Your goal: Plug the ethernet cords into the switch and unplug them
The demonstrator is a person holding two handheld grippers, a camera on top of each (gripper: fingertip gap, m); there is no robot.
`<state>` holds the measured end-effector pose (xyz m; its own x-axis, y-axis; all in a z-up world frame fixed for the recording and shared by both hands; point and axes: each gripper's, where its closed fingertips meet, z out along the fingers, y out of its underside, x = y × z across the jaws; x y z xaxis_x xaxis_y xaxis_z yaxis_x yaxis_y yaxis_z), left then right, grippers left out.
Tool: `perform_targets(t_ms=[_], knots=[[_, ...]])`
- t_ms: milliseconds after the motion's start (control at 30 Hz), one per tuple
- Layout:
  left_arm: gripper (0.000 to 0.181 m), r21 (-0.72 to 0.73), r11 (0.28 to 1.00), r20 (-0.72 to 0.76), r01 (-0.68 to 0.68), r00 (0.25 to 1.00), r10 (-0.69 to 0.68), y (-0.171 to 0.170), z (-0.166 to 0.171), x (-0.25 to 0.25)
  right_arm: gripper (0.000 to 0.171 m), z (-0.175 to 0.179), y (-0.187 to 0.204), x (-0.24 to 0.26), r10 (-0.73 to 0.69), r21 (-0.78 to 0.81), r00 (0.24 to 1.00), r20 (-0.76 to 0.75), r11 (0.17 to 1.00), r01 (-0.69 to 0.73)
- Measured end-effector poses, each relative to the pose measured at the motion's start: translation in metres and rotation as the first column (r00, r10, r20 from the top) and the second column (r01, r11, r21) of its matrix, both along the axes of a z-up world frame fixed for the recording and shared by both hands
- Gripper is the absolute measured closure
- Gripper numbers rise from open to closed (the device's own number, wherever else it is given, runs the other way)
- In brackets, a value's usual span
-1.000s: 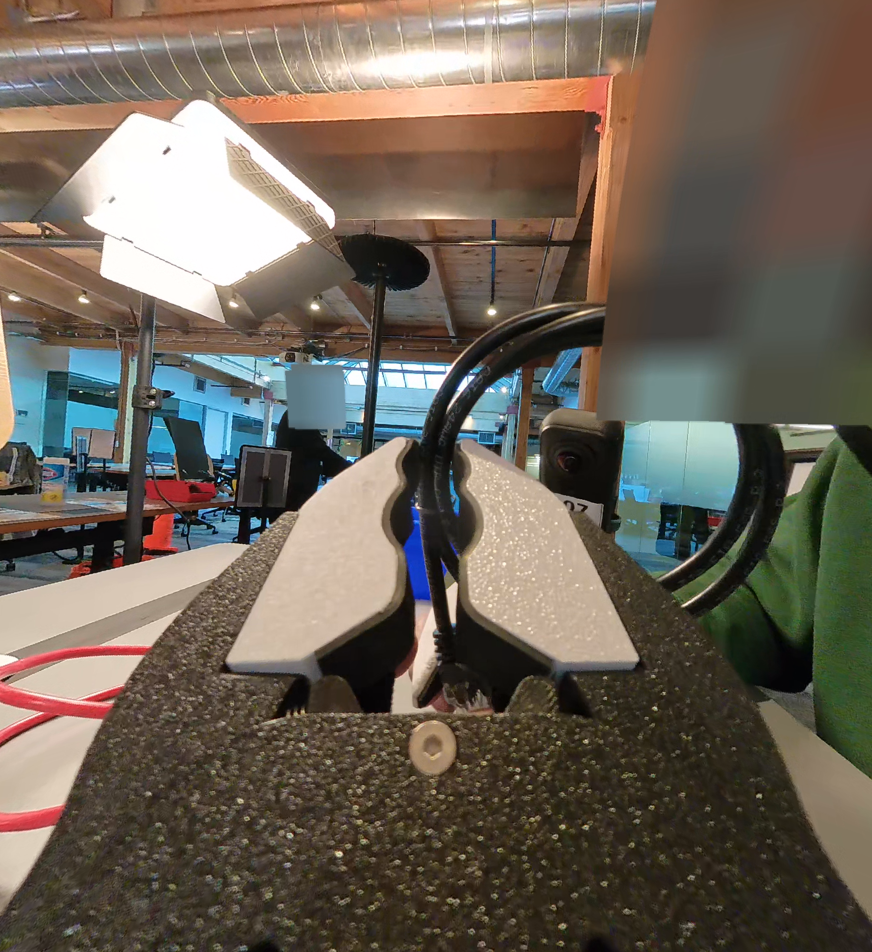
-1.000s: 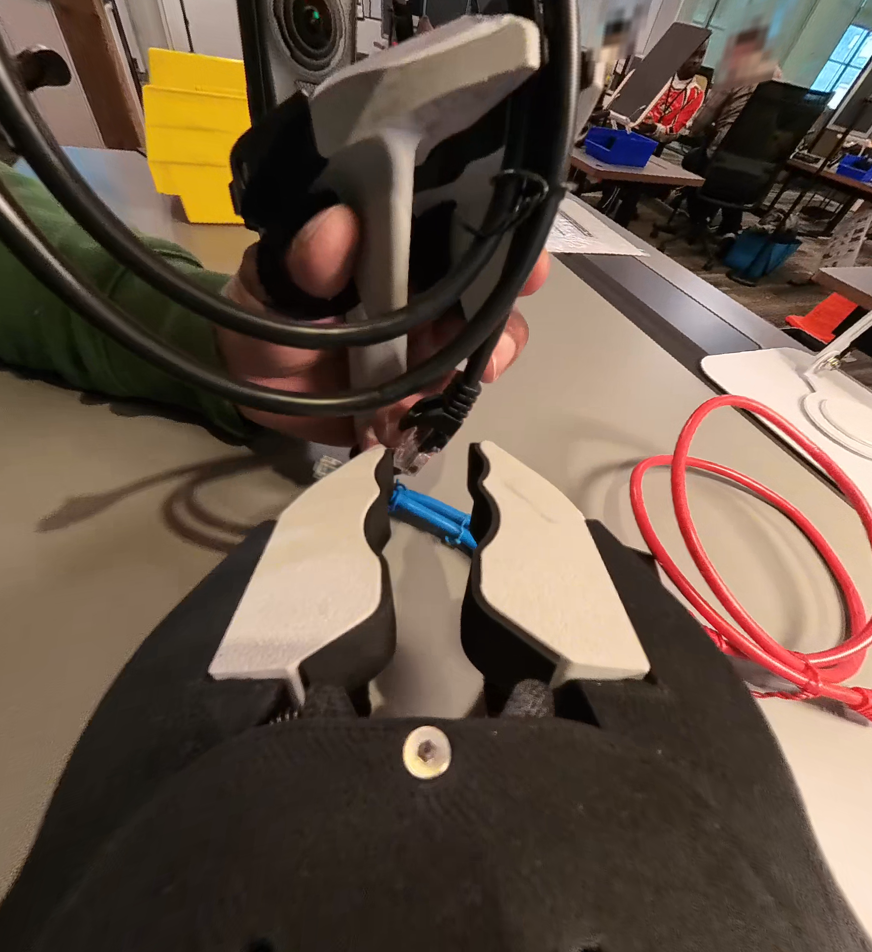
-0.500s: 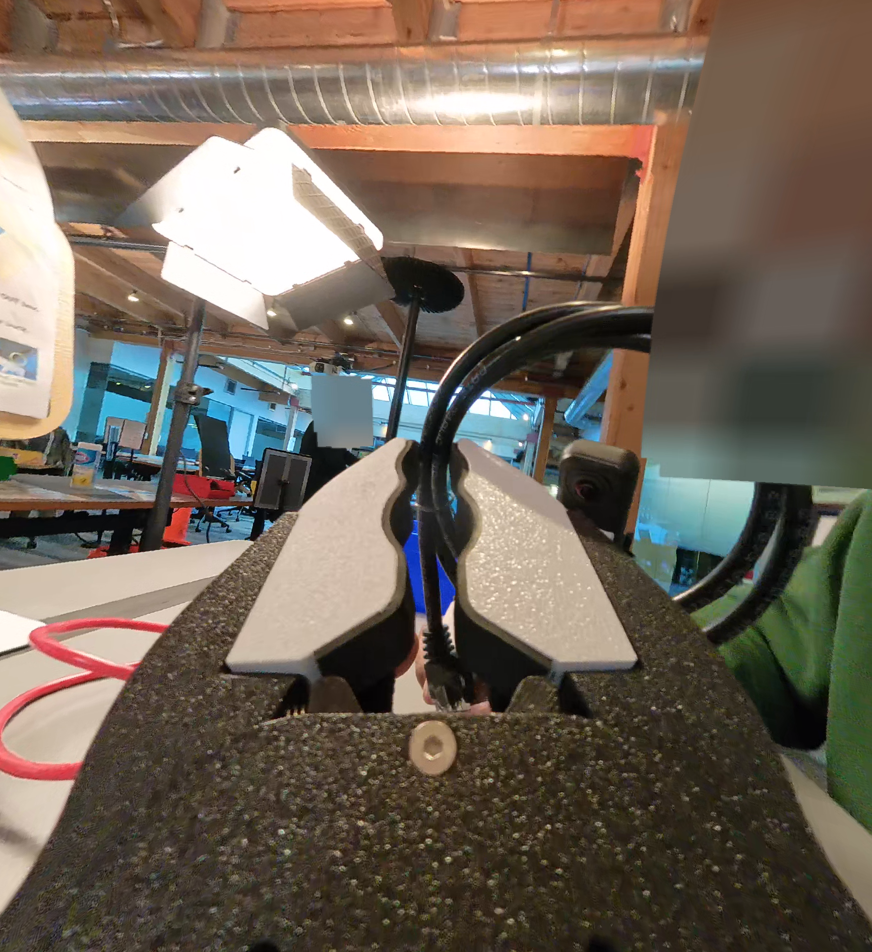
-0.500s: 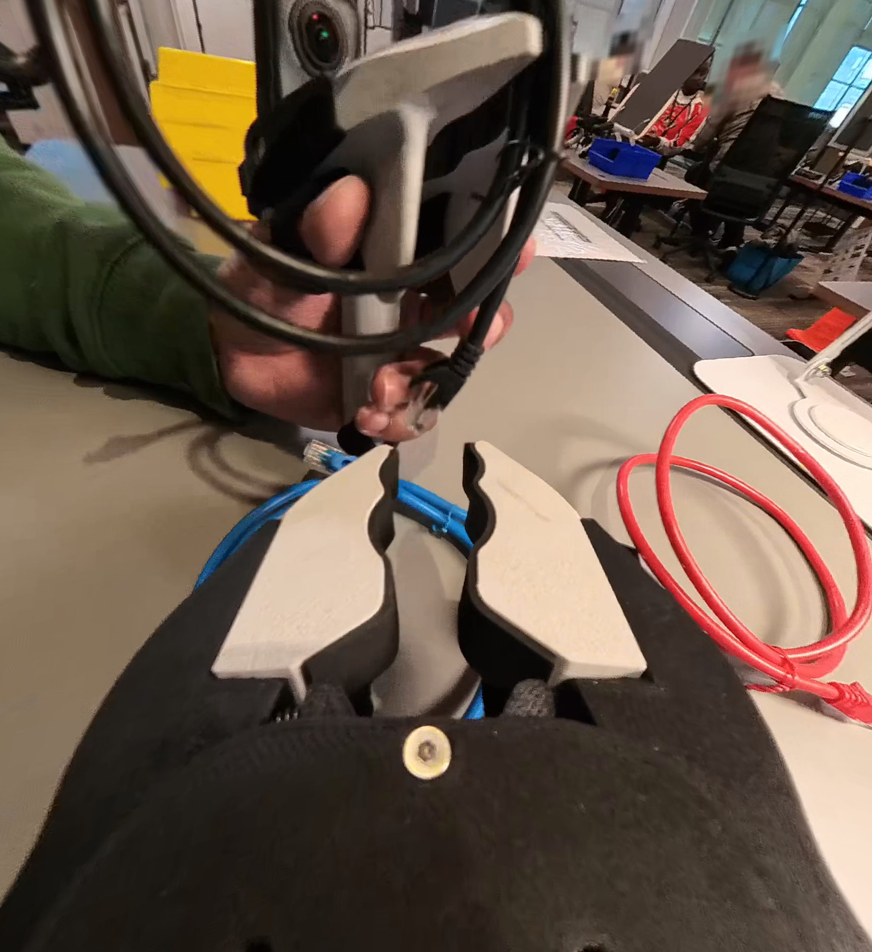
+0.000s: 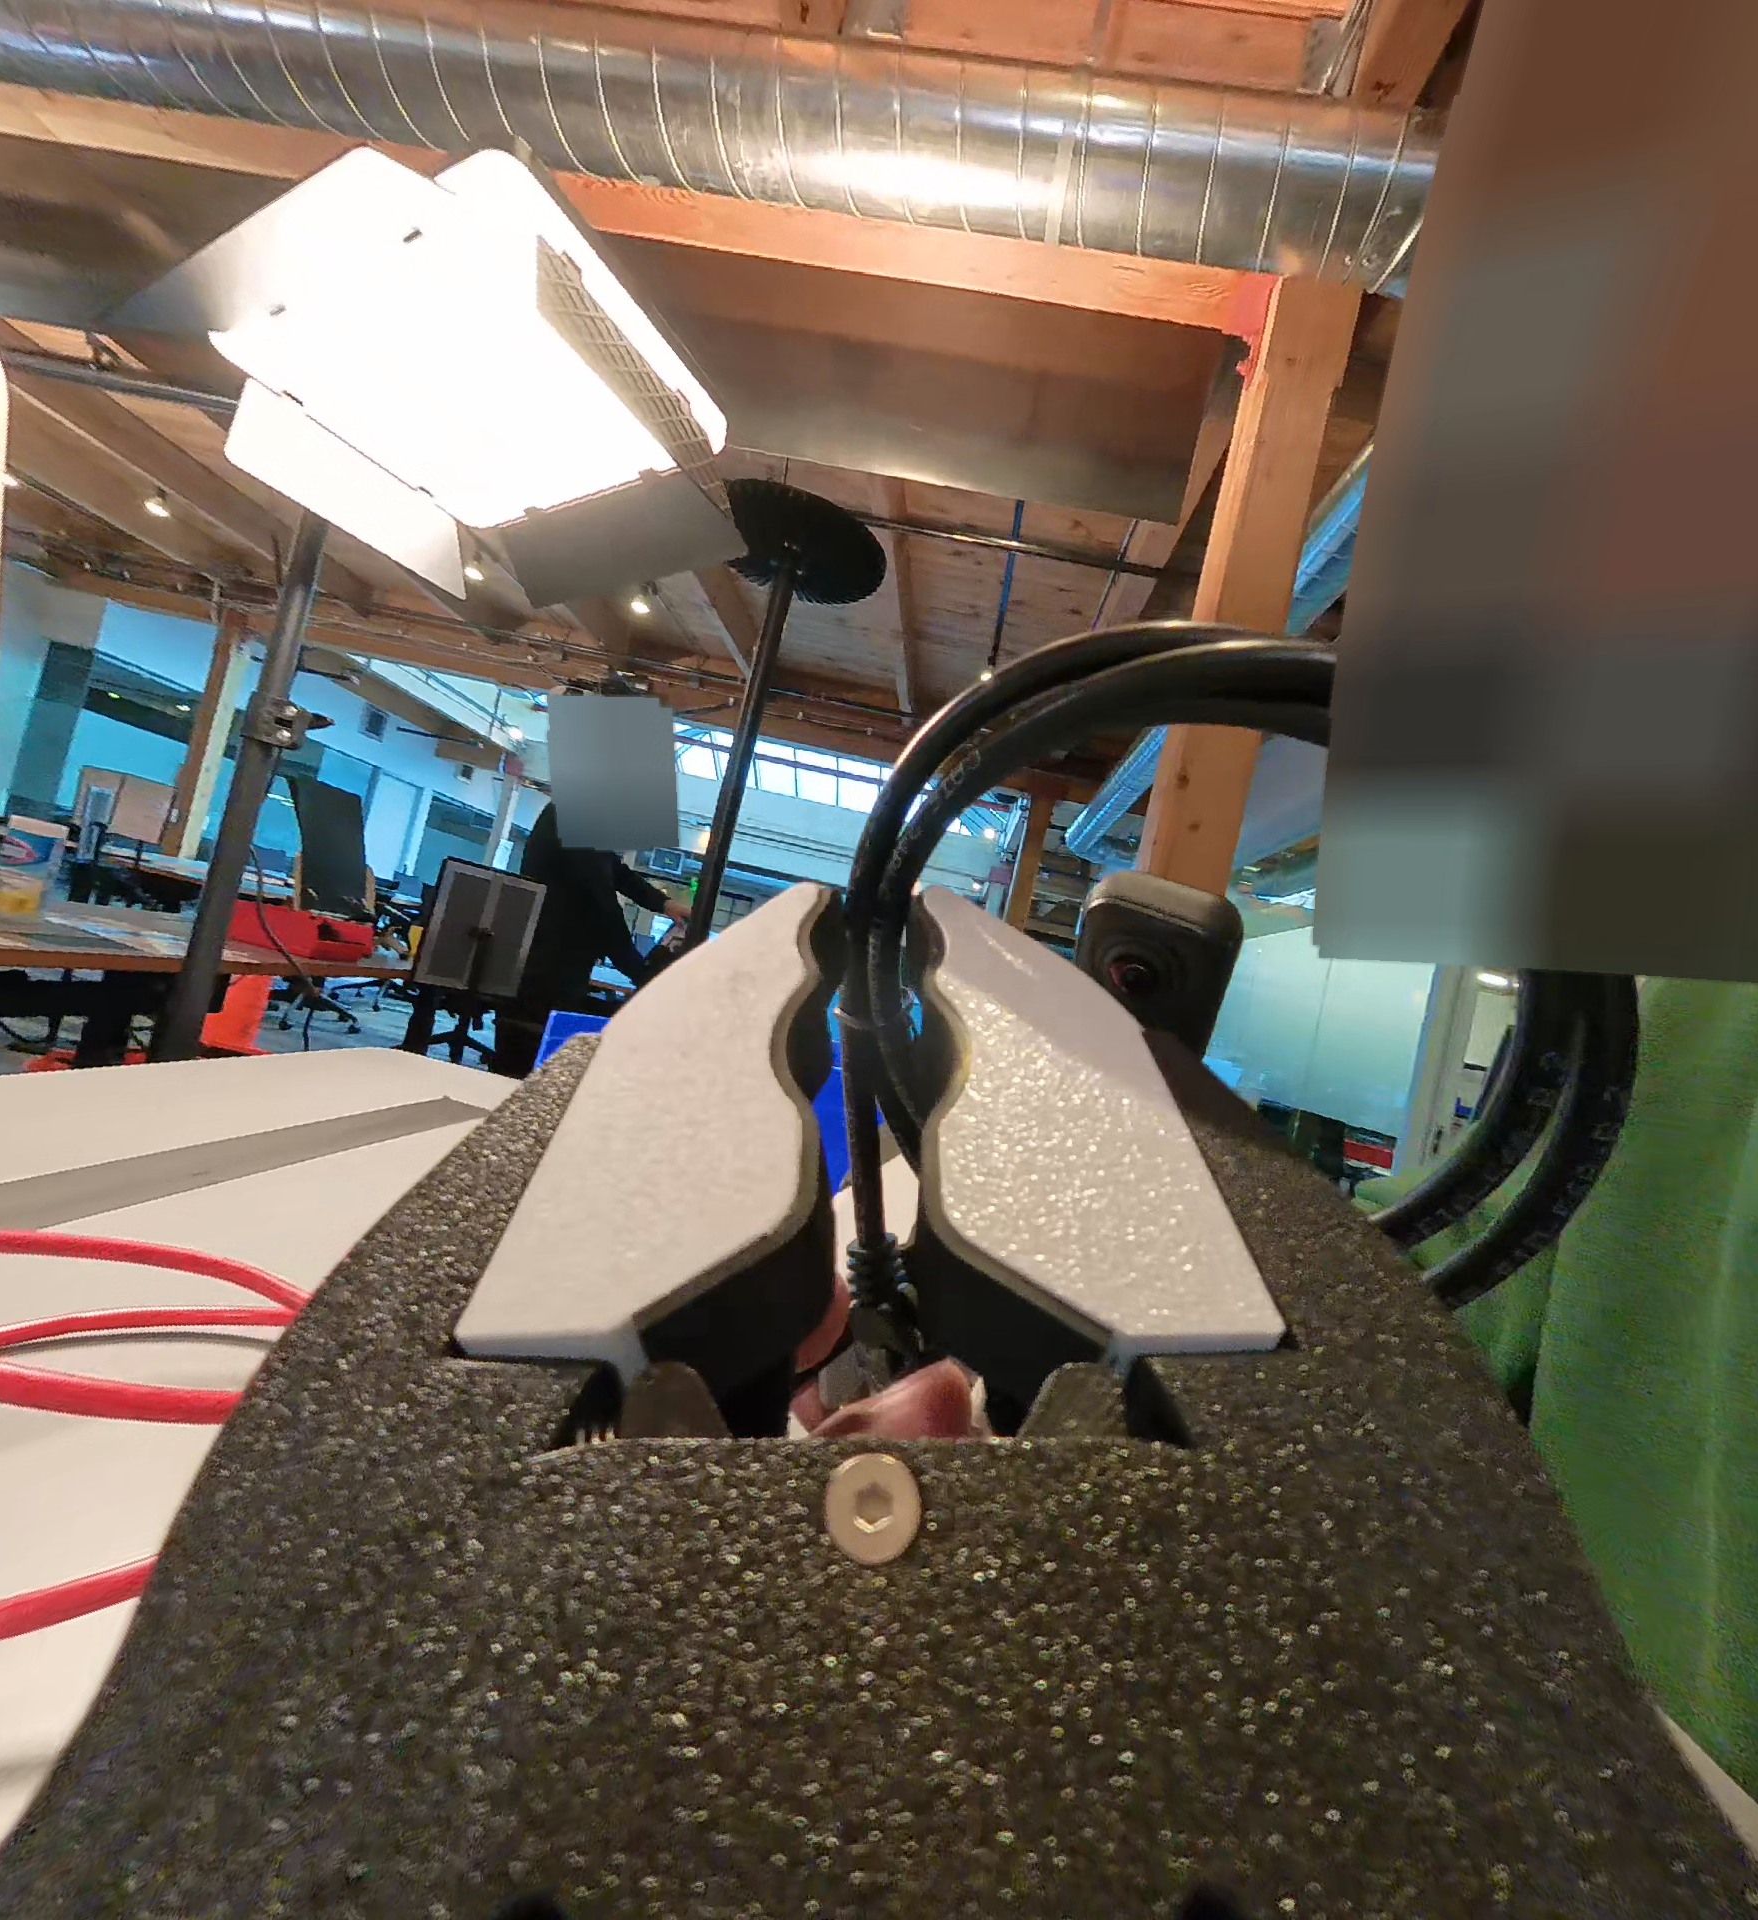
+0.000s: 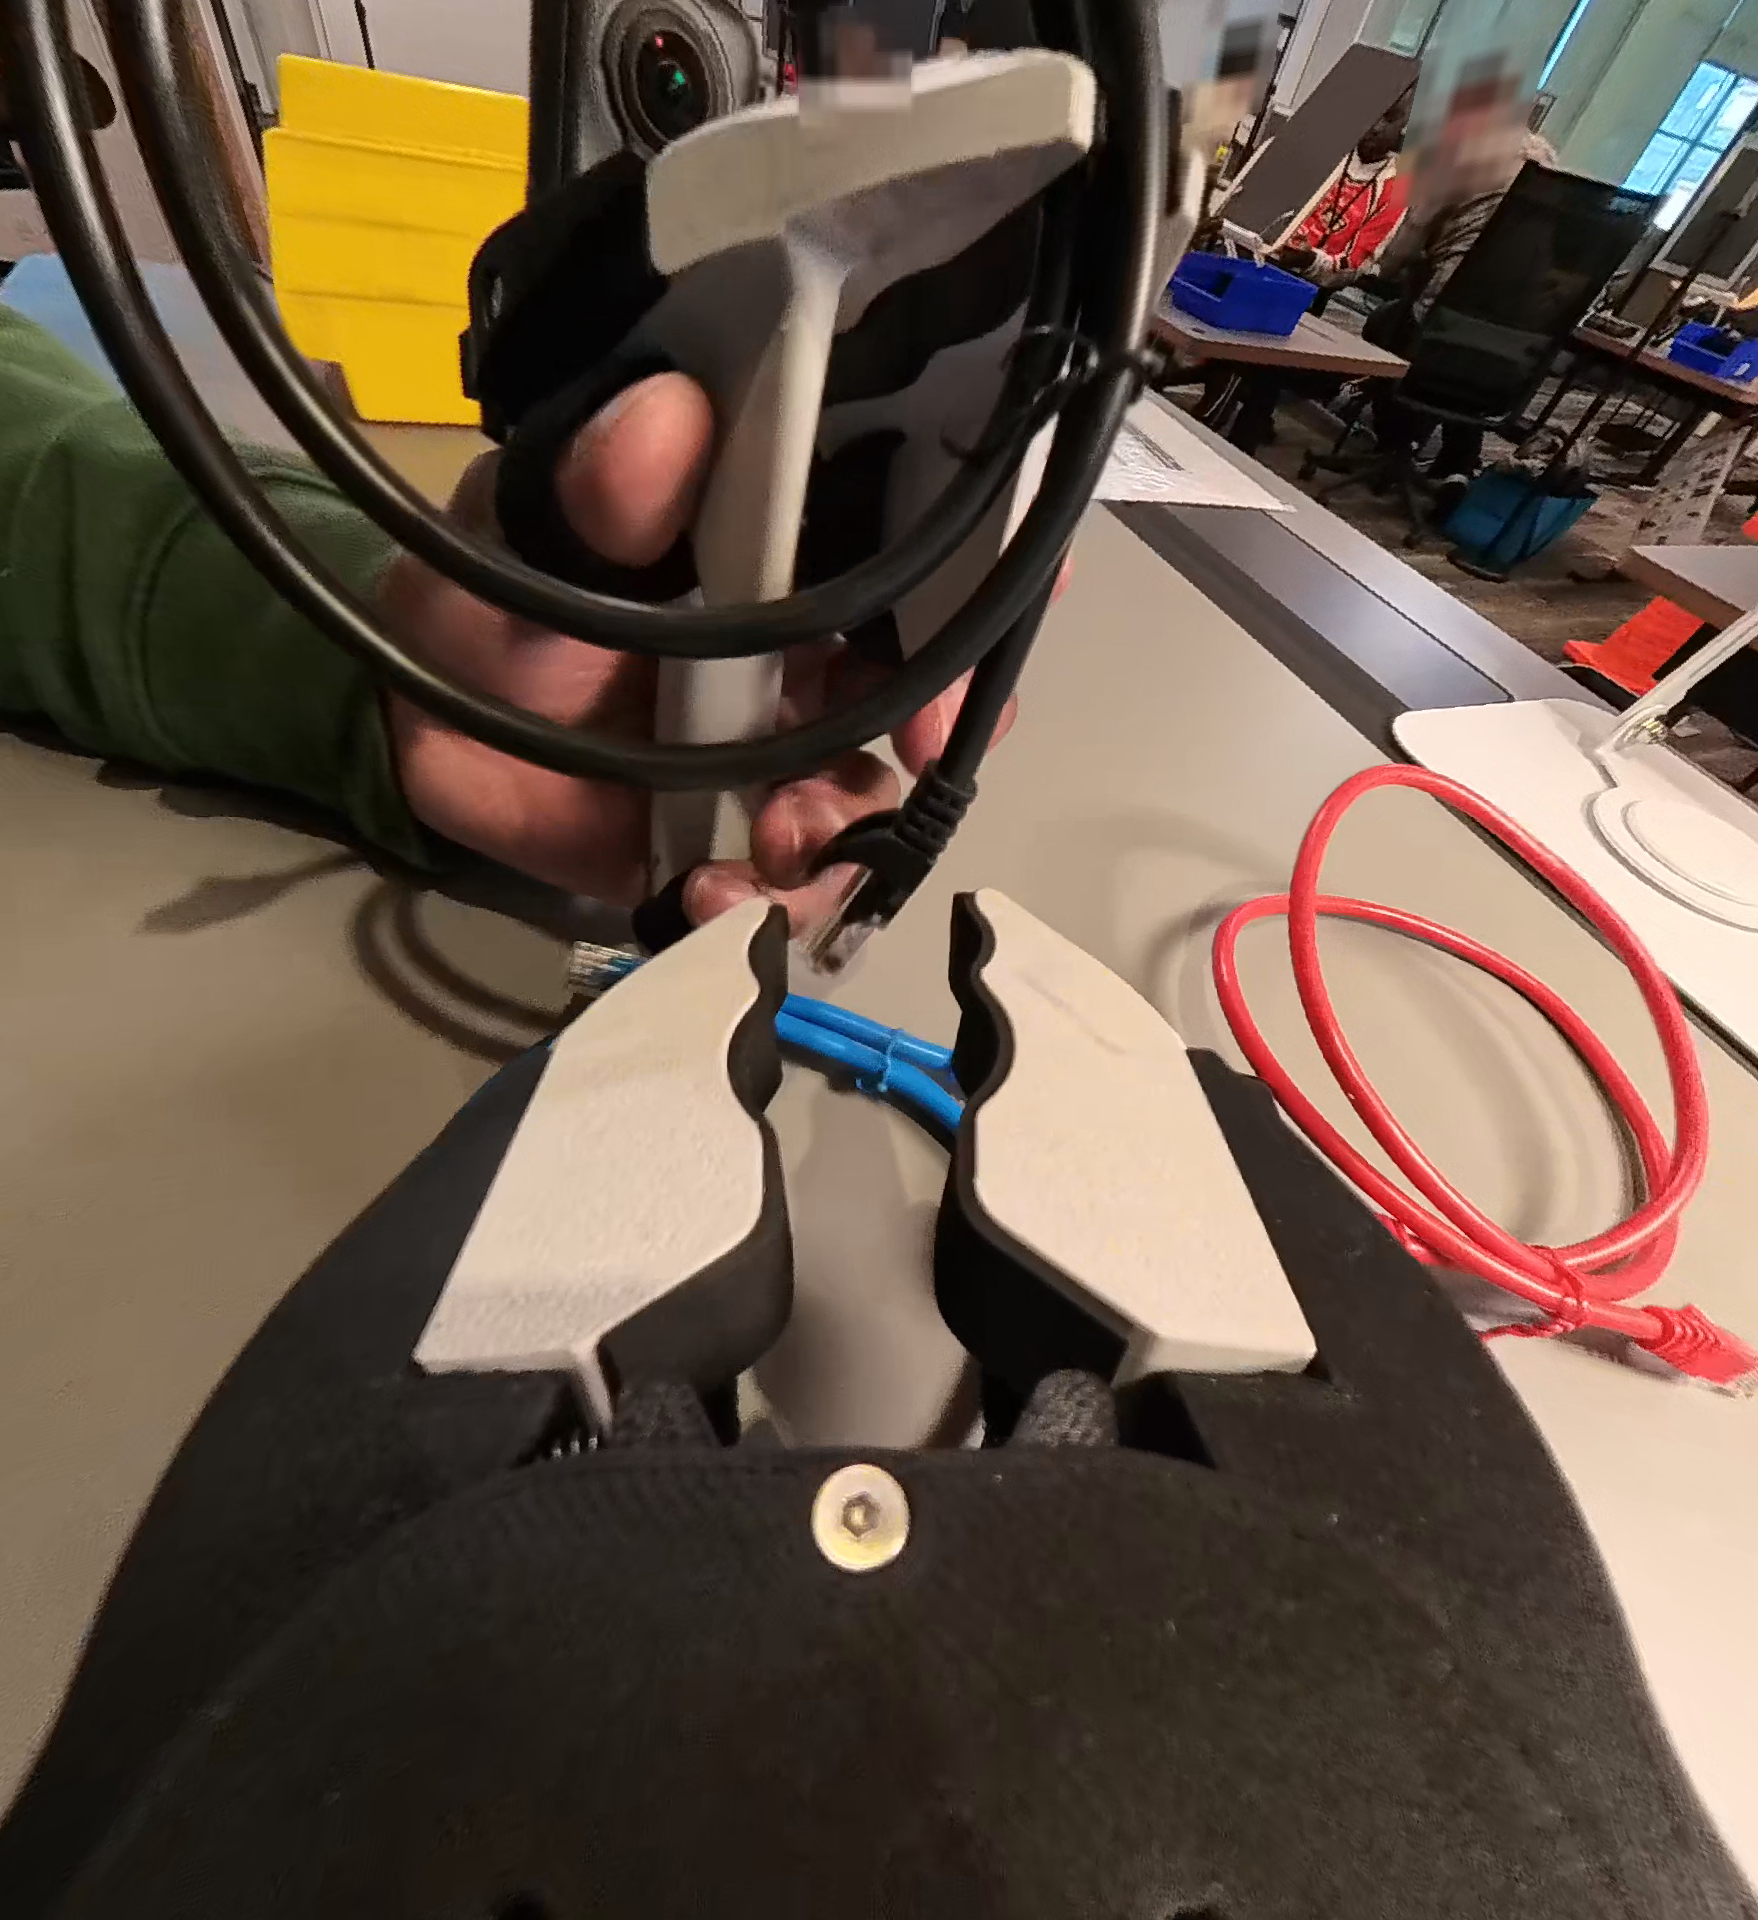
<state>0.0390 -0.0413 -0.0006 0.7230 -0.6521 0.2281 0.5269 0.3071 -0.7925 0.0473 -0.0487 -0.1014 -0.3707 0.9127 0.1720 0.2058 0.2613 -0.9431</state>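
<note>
My left gripper [image 5: 870, 906] points upward and is shut on a coiled black ethernet cord [image 5: 1062, 675]. In the right wrist view a hand [image 6: 542, 686] in a green sleeve holds that gripper upright. The cord's loops [image 6: 262, 499] hang around it. The cord's black plug [image 6: 870, 883] dangles just above and between the tips of my right gripper [image 6: 864, 925], which is open and empty. A blue ethernet cord [image 6: 854, 1044] lies on the table under the right fingers. A red ethernet cord [image 6: 1477, 1039] lies coiled to the right. No switch is in view.
A white lamp base [image 6: 1581, 831] sits at the table's right edge [image 6: 1322, 603]. Yellow bins [image 6: 387, 239] stand at the back. In the left wrist view, a studio light [image 5: 459, 343] on a stand rises beyond the table, and the red cord [image 5: 75, 1351] lies at left. Some 10 cm of space lies between my two pairs of fingers.
The left gripper with the black cord rose slightly, then came back down, so the plug is again at the right fingertips. Both grippers kept their states.
</note>
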Motion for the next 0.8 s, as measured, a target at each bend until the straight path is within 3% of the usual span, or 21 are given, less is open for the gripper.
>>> perform_targets(t_ms=[300, 467, 600, 800], knots=[[0.170, -0.014, 1.000, -0.060, 0.022, 0.998, -0.023, -0.002, -0.002, 0.005, 0.154, 0.000, 0.015, 0.000, -0.059, 0.038, 0.998, -0.007, 0.998, 0.059], [0.167, -0.092, 0.995, -0.270, 0.042, 0.960, -0.066, -0.007, -0.015, 0.005, 0.159, 0.006, 0.036, 0.008, -0.040, 0.003, 0.999, 0.005, 0.999, 0.040], [0.158, -0.190, 0.980, -0.520, 0.059, 0.841, -0.152, -0.018, -0.036, 0.008, 0.161, 0.002, 0.039, 0.018, 0.062, -0.073, 0.995, 0.072, 0.996, -0.057], [0.149, -0.328, 0.945, -0.817, -0.003, 0.503, -0.282, -0.046, -0.080, -0.002, 0.162, -0.018, 0.021, 0.035, 0.244, -0.191, 0.941, 0.236, 0.961, -0.202]])
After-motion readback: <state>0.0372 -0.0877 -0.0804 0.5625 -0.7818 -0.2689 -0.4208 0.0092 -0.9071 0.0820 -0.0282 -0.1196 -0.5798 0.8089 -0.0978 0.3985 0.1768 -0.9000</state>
